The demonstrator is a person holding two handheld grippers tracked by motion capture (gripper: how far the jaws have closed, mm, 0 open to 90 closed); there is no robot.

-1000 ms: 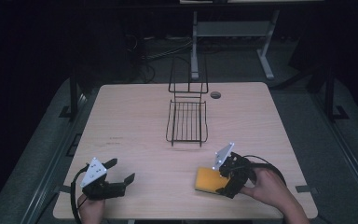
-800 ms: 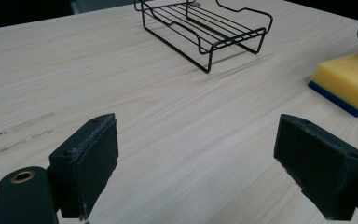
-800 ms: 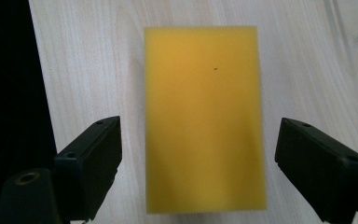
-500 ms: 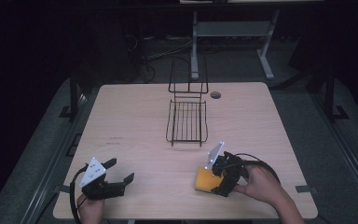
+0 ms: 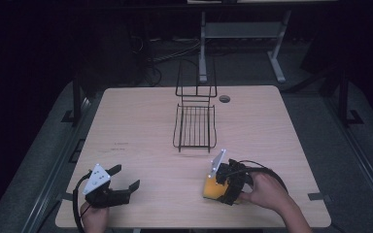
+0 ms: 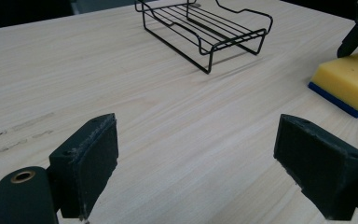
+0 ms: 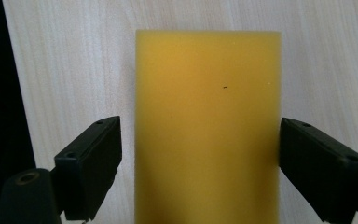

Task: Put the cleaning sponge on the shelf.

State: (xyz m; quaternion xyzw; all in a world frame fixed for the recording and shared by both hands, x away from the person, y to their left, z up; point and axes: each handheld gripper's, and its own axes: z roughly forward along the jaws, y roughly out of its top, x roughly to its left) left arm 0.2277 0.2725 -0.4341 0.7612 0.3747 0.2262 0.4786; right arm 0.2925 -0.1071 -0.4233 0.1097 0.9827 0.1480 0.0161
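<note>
right gripper [image 5: 213, 187] over the sponge [image 7: 207, 126]
i see its jaws spread astride it; left gripper [image 5: 126, 182] gapes over bare counter [image 5: 141, 131].

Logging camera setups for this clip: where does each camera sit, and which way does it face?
High view: above the table's near edge, looking forward and down on the table; both hands, left gripper and right gripper show.
Left gripper view: low on the left gripper, looking across to the wire rack; open jaws show.
Right gripper view: looks straight down on the sponge between open jaws.
All three share the sponge.
</note>
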